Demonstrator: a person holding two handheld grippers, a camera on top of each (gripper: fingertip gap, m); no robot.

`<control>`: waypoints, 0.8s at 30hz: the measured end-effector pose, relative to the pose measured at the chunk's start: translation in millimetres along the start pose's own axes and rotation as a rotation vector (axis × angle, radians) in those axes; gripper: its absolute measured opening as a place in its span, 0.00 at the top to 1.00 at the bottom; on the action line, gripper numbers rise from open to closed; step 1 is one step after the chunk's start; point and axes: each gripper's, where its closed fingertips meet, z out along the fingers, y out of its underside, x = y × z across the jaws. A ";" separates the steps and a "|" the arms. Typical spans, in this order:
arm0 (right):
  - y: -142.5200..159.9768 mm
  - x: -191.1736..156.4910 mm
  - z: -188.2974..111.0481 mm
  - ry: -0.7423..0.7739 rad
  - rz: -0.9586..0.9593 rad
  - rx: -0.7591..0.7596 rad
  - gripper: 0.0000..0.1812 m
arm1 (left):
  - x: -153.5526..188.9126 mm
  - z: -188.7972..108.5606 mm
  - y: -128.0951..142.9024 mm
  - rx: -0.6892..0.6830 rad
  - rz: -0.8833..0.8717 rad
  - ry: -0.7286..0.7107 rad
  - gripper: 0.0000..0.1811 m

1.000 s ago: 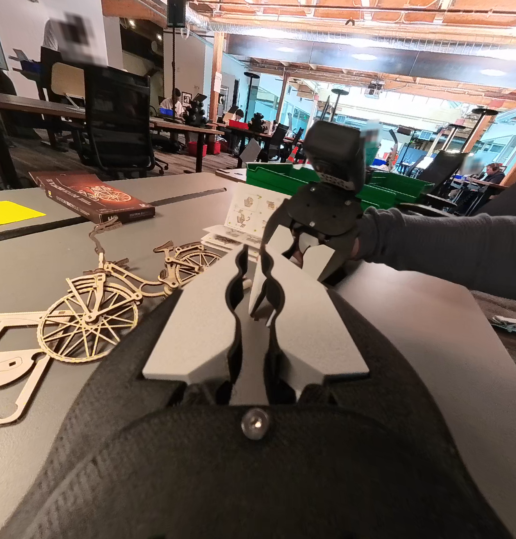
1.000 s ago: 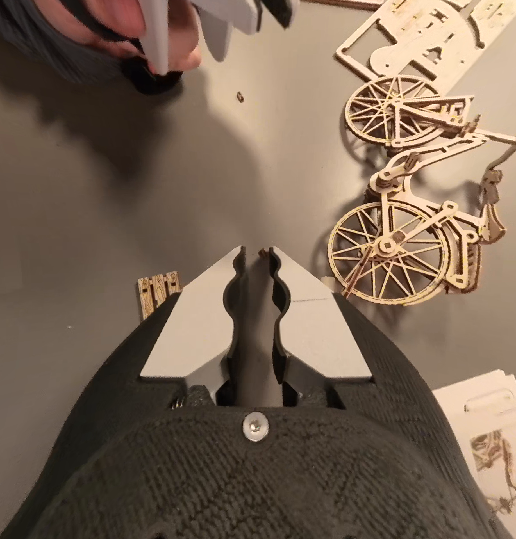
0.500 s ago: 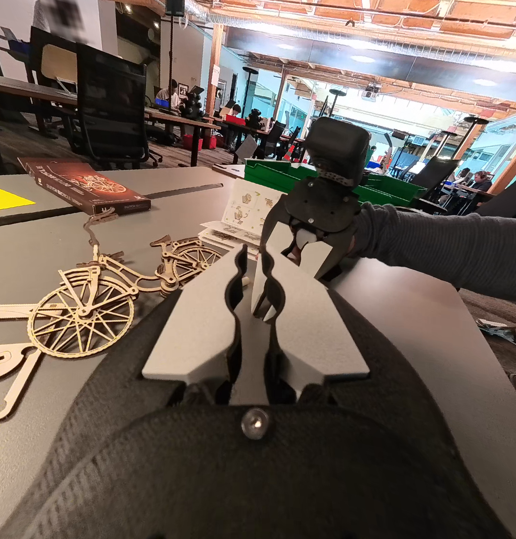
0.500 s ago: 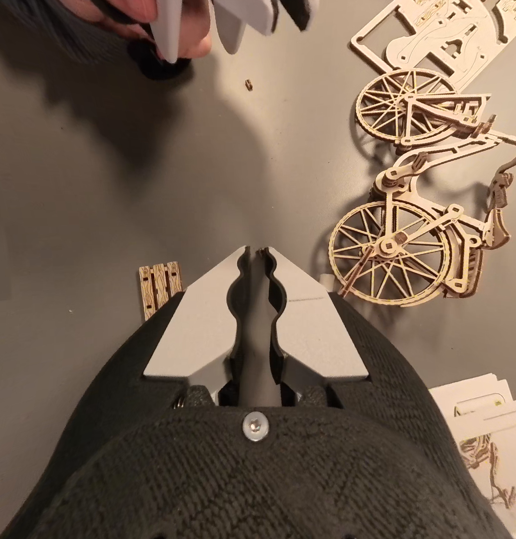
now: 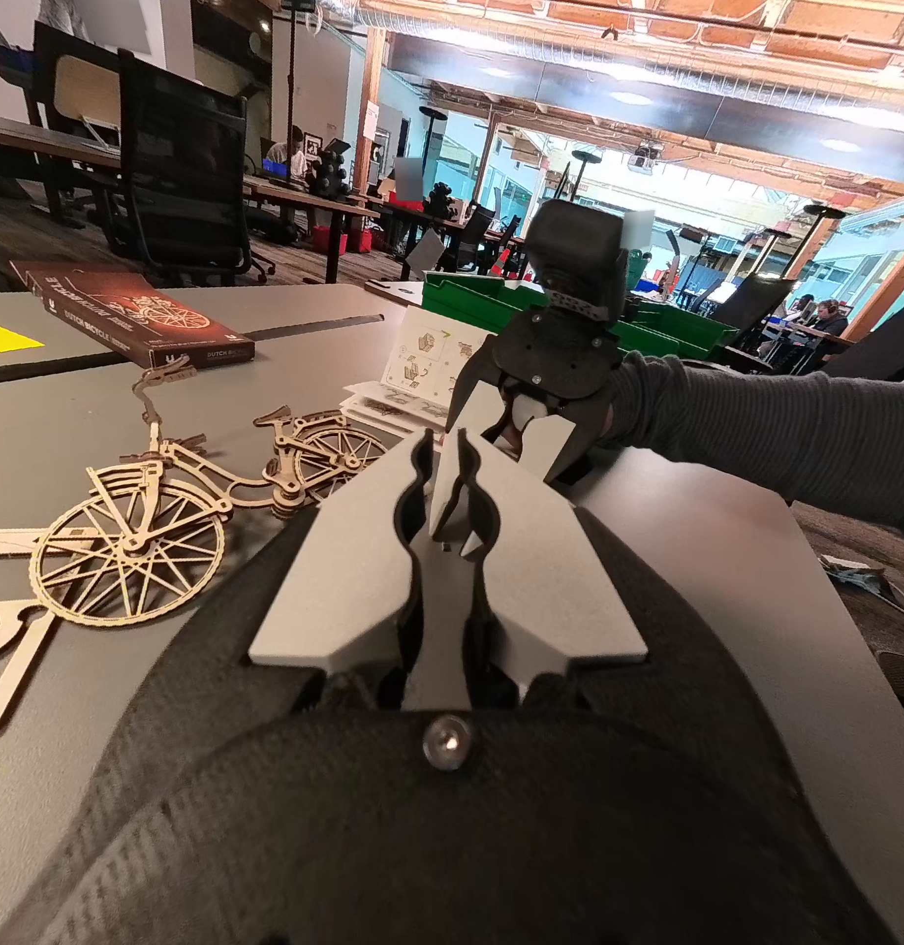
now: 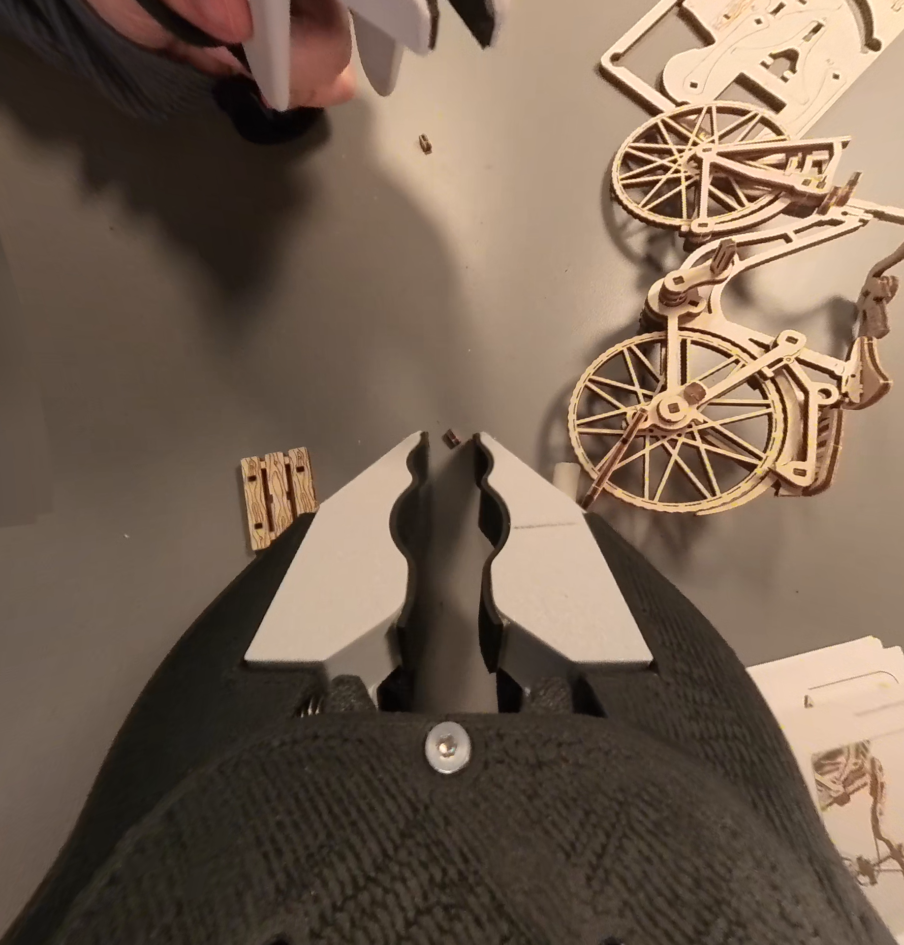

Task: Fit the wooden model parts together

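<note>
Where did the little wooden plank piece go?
In the right wrist view, the little plank piece lies flat on the grey table, just left of the right tongs, across from the wooden bicycle.

Pale lettering runs along the brown box at ten o'clock. The instruction sheet at twelve shows diagrams and perhaps tiny numerals, which are unreadable.
</note>
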 end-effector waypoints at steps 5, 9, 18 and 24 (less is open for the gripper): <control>-0.1 0.3 0.2 -0.014 -0.002 -0.002 0.94 | -0.6 -0.2 -0.2 0.002 -0.010 0.002 0.96; 0.0 0.5 0.2 -0.014 -0.004 -0.005 0.96 | -1.4 -0.4 -0.6 0.005 -0.021 0.004 0.96; -0.4 -0.5 1.1 0.067 -0.058 -0.009 1.00 | -1.4 -0.4 -0.4 0.004 -0.027 0.006 0.96; -23.7 0.0 -11.7 0.349 -0.318 0.014 1.00 | 2.2 -1.5 -2.3 0.014 -0.096 0.074 0.94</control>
